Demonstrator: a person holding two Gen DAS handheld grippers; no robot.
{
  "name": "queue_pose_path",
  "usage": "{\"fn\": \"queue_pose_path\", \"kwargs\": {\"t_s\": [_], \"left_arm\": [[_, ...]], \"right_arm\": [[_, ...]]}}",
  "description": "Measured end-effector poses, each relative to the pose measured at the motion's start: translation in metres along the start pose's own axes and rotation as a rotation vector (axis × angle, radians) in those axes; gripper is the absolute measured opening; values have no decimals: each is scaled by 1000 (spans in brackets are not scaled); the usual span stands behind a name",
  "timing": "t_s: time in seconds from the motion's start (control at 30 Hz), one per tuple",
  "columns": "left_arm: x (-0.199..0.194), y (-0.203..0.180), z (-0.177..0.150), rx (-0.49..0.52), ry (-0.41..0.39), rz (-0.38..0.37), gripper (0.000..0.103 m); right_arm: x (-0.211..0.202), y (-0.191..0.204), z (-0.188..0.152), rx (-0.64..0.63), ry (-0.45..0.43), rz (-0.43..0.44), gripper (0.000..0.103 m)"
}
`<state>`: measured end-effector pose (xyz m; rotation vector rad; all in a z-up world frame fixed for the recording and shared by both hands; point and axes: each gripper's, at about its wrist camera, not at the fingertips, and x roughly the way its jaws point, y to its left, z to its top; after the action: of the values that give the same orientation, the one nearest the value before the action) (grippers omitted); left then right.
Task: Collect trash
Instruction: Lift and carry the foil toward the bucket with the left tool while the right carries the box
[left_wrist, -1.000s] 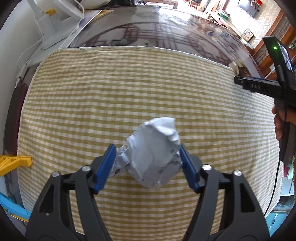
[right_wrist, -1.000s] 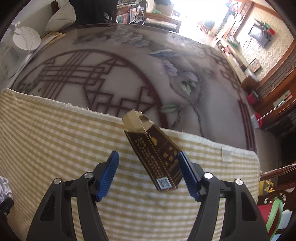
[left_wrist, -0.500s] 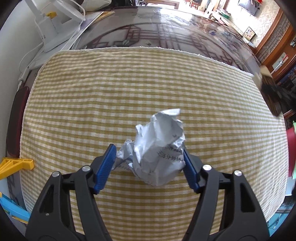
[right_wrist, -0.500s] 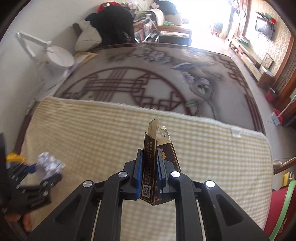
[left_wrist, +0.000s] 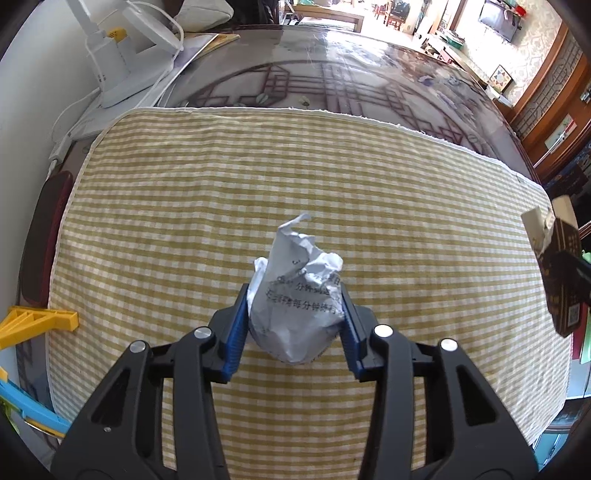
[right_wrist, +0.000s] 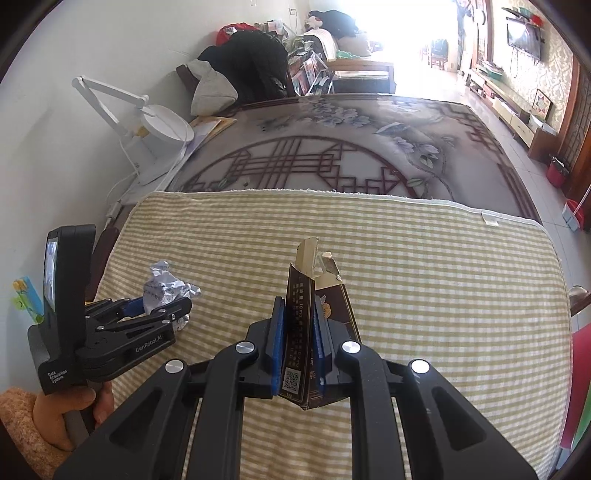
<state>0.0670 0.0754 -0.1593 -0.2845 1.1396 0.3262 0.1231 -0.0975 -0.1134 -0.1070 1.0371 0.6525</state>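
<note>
Left gripper (left_wrist: 293, 325): its jaws have just been closing, and the blue pads now press both sides of the crumpled paper (left_wrist: 299, 299), grasping it.
Crumpled paper: a white, printed wad squeezed between the left gripper's pads, low over the near middle of the checked cloth (left_wrist: 221, 206); whether it touches the cloth I cannot tell. In the right wrist view the wad (right_wrist: 162, 286) sits at the cloth's left side.
Right gripper (right_wrist: 298, 332): clenched on a dark brown carton (right_wrist: 299, 332), its pads flat against the narrow sides.
Dark brown carton: squashed thin, torn gold flap pointing far, a square code at its near end; held in the air above the cloth. In the left wrist view it (left_wrist: 561, 273) hangs at the right edge of the cloth.
Hand (right_wrist: 70, 402): at near left, in a fuzzy orange sleeve, wrapped round the left gripper's handle.
Checked cloth: yellow and white, spread over the near part of the surface (right_wrist: 332, 147).
Surface: dark, glossy, with a lattice and flower pattern beyond the cloth.
Desk lamp (right_wrist: 162, 123): white, at the far left of the surface.
</note>
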Motion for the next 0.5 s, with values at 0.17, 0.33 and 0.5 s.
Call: {"fn": "queue_pose_path", "kwargs": {"t_s": [0.17,0.33,0.5], "left_arm": [[-3,8,-5,-26,6,-9,58],[-10,20,-10,-68,-15,-31,77],[-8,24,-18,-74,3,-35,81]], "right_arm": [[2,-3,-12,22,26,-3,13],[0,-9,-22,51,38,0,13],[-5,-12,-30,66,40,-1,14]]}}
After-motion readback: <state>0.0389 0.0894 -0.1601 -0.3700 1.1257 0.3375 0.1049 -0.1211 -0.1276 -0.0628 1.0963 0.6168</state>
